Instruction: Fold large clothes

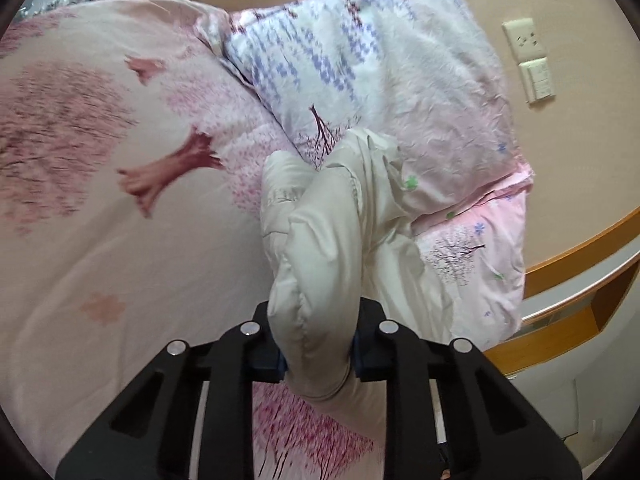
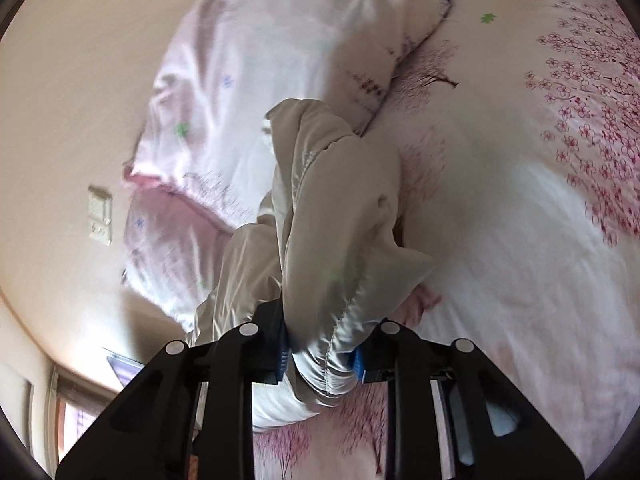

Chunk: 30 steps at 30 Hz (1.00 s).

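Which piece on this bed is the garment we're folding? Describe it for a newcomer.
Start at the bed's pink blossom-print cover, then the floral pillows by the wall. In front of them lies the garment: plain, shiny beige, unprinted, an edge clamped in each tool.

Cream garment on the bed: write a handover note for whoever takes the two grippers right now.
Left gripper: shut on the cream garment, a bunched edge between its fingers.
Right gripper: shut on a seamed edge of the same garment.
The garment is bunched and trails toward the pillow on the floral bedspread.
Done: both edges gripped.
Left: spread it flat, then fold; no fold is visible yet.
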Available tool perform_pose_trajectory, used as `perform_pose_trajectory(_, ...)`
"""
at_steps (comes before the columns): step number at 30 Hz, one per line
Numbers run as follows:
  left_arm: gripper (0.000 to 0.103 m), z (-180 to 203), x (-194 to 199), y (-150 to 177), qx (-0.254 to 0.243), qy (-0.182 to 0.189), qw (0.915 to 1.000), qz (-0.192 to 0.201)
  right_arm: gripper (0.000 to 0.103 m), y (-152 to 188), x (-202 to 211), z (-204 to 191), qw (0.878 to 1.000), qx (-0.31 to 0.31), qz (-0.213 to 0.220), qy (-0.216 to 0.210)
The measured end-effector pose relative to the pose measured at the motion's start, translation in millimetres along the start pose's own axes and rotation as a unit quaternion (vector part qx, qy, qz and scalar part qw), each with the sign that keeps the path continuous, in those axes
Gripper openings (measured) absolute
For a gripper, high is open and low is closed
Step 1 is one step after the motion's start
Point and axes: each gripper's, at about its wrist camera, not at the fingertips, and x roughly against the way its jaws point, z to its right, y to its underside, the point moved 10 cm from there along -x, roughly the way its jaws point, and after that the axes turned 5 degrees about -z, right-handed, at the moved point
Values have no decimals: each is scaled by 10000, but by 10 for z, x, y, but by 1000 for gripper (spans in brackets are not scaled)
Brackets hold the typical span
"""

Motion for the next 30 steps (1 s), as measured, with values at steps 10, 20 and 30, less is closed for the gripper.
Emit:
perform_pose_trajectory(10, 24, -532, 1005, 413, 181, -189, 9994, 237, 24, 891, 376, -95, 9975, 500, -490, 14)
perform_pose_trajectory(20, 41, -808, 1143, 561, 120, -496, 9982, 318, 48, 1223, 672, 80, 9879, 1133, -320, 1014)
perform_pose_trajectory(30, 61, -832, 1157, 529, 0, -591, 9972, 458, 60, 947, 988, -479, 9385, 2493, 1023, 2159)
